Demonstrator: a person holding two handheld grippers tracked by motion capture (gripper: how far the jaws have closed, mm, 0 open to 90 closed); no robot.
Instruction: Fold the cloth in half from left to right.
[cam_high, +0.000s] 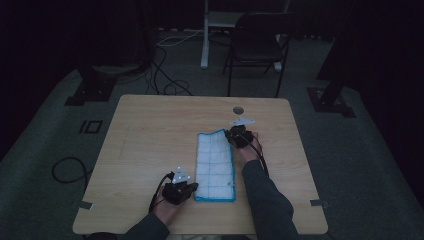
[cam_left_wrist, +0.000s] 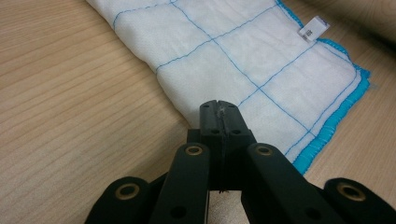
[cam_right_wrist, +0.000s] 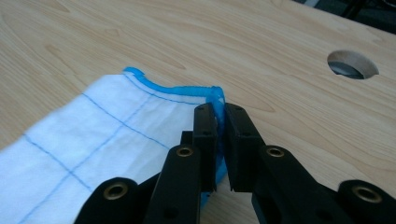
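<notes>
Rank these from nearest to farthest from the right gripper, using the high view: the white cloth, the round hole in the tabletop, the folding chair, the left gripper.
From the right gripper:
1. White cloth, its far right corner pinched in the jaws.
2. Round hole, just beyond, on the tabletop.
3. Left gripper, at the cloth's near left edge.
4. Folding chair, on the floor past the table.

Cloth (cam_high: 215, 165) on table (cam_high: 150, 135), between grippers

No legible text is present. A small white tag (cam_left_wrist: 313, 27) sits on the cloth (cam_left_wrist: 243, 60) at its blue edge. Its print is too small to read.
</notes>
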